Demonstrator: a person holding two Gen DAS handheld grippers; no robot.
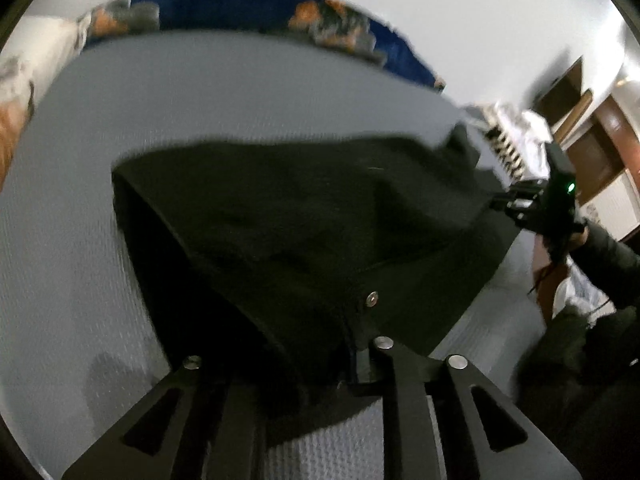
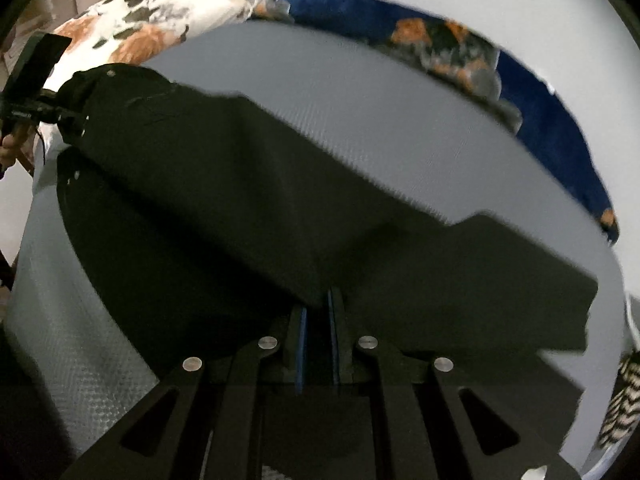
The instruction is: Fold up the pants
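Black pants (image 1: 304,220) hang stretched between both grippers above a grey bed sheet (image 1: 200,104). My left gripper (image 1: 316,364) is shut on one end of the waistband, near a metal snap button (image 1: 372,299); cloth hides its tips. My right gripper (image 2: 318,312) is shut on the other end of the pants (image 2: 248,200), with cloth pinched between its blue pads (image 2: 301,344). Each gripper shows in the other's view: the right one (image 1: 516,204) at far right, the left one (image 2: 52,114) at far left.
A blue floral blanket (image 2: 540,108) lies along the far edge of the bed. A white and orange floral pillow (image 2: 148,20) is at the head. A striped cloth (image 2: 624,404) lies at the right edge. Wooden furniture (image 1: 600,132) stands beyond the bed.
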